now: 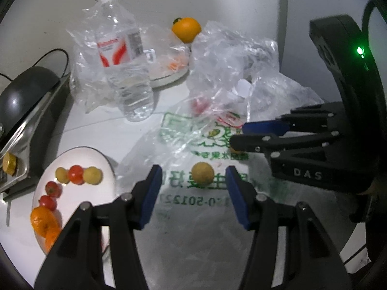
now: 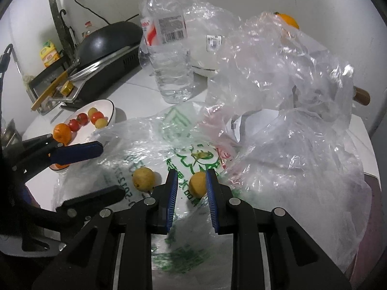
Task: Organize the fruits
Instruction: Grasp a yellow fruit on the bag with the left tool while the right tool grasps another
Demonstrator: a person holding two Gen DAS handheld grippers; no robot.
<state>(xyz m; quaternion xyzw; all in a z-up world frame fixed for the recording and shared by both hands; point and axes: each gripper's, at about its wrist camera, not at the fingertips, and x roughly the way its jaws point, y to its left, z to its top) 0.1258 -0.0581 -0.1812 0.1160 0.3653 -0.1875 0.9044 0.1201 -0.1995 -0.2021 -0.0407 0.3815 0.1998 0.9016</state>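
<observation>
Right wrist: claw [image 2: 189, 184] around yellow fruit [image 2: 197, 184]

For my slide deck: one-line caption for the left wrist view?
Open left claw lined up on a yellow fruit lying on a printed plastic bag, fruit plate alongside.

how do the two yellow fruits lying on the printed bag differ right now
The left yellow fruit lies free on the printed bag, with the open left tool framing it but not touching. The right yellow fruit sits between the fingers of the right tool, against the right-hand blue pad, and is partly hidden by it. Both are small, round, dull yellow, and not yet on the plate.
</observation>
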